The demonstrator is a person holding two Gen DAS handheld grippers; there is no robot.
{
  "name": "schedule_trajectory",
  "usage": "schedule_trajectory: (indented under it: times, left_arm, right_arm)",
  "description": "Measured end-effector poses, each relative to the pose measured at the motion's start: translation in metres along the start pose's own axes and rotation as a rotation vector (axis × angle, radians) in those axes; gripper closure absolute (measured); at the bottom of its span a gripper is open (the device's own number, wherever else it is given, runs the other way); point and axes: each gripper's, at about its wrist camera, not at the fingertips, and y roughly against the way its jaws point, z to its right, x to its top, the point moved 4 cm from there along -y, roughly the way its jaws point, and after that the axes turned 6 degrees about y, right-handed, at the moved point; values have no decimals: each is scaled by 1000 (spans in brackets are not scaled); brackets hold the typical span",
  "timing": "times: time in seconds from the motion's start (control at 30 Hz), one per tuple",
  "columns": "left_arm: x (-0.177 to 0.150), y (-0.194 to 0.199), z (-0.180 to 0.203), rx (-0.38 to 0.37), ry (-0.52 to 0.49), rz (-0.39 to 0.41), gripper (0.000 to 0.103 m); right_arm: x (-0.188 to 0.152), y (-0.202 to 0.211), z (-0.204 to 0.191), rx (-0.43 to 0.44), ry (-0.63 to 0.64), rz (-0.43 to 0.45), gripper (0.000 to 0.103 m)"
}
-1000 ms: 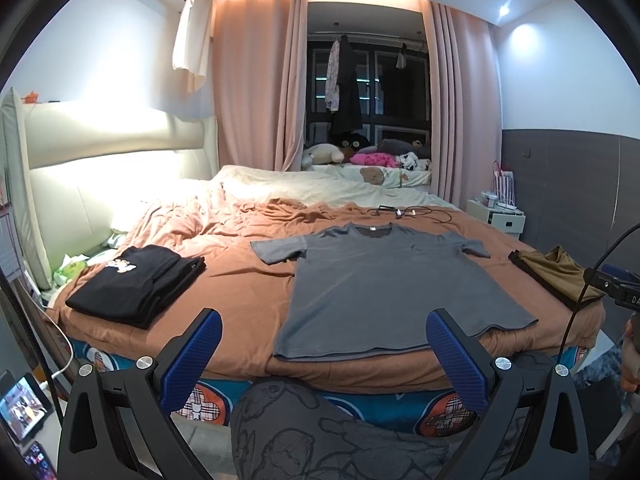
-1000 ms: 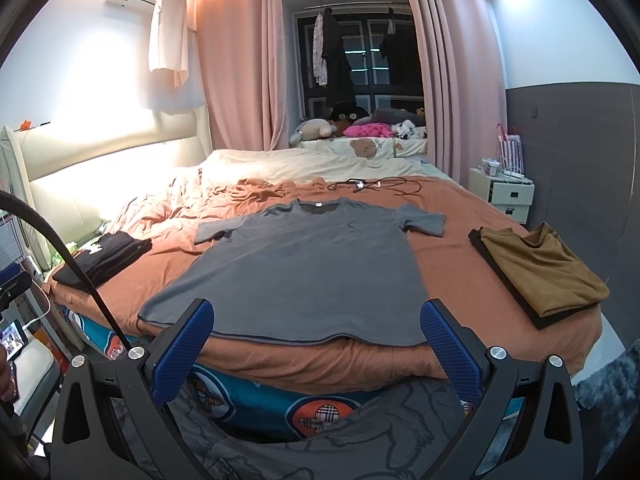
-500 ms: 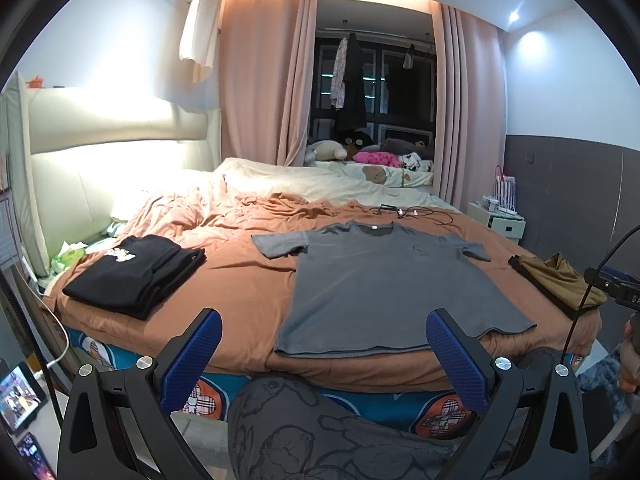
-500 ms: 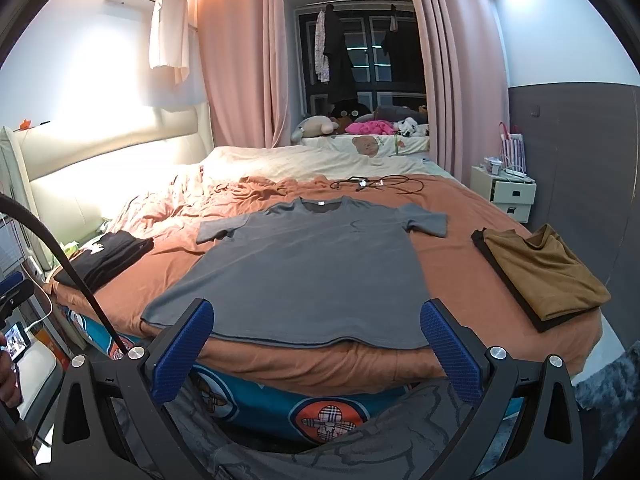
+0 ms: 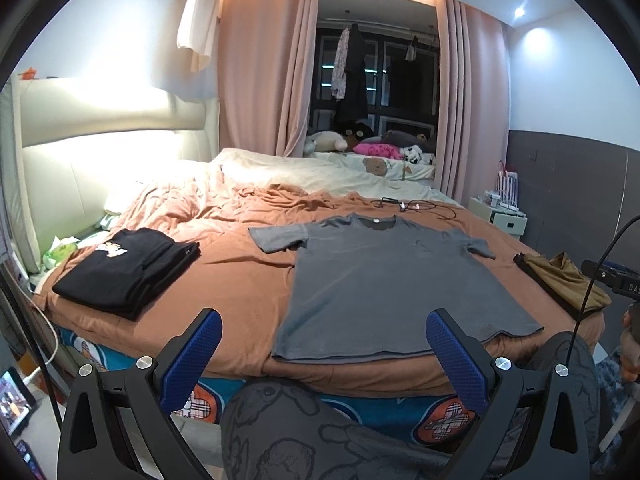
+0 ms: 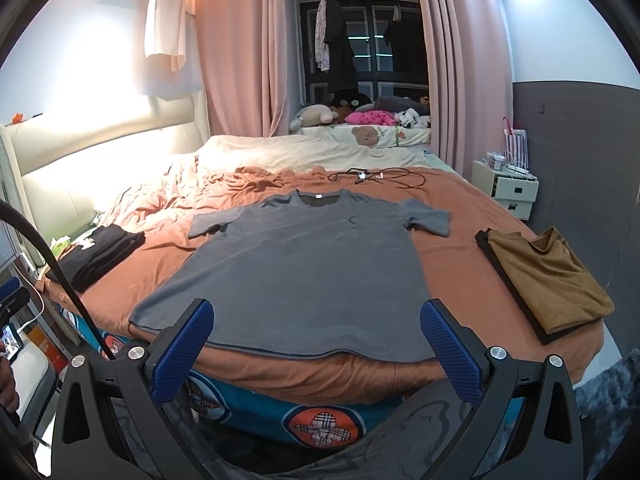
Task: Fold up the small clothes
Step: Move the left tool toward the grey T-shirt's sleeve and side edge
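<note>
A grey T-shirt lies spread flat on the orange bedspread, collar away from me, hem at the near bed edge. My left gripper hangs open short of the bed, just before the hem, with nothing between its blue pads. My right gripper is also open and empty, its blue pads framing the hem from in front of the bed edge.
Folded black clothes lie at the bed's left. A folded brown garment sits at the right. Cables lie beyond the collar. A white nightstand stands right. My patterned knee is below.
Both grippers have drifted slightly nearer the bed and the left view tilted up a little. The shirt has not moved and both grippers stay open.
</note>
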Motion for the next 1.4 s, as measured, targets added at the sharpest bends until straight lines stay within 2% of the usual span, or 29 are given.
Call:
schedule_trajectory:
  times: [0.27,0.4,0.63,0.77,0.87,1.1,1.33,1.4]
  left_arm:
    - [22,-46,-15,15,31,-28,0]
    - [33,-71,-21,27,46,-70,0]
    - [63,-105,-32,29,44,-89,0]
    - [75,-137,-44,13,48,-126,0]
    - [79,-160,-52,7,42,-148,0]
    - [89,-216,-69,3,25,-193,1]
    - [111,-275,-105,19,59,-231,12]
    - [115,-291,-113,17,73,-250,13]
  right_arm:
    - [23,-44,1,7,15,-56,0]
    - [35,-65,4,-6,35,-73,0]
    - [59,-100,18,10,-25,-108,0]
    - [68,-122,22,14,-60,-129,0]
    - [76,-135,17,21,-52,-121,0]
    - [93,-182,11,44,-52,-162,0]
    - [122,-237,6,75,-37,-163,0]
    - [129,-254,5,84,-48,-162,6]
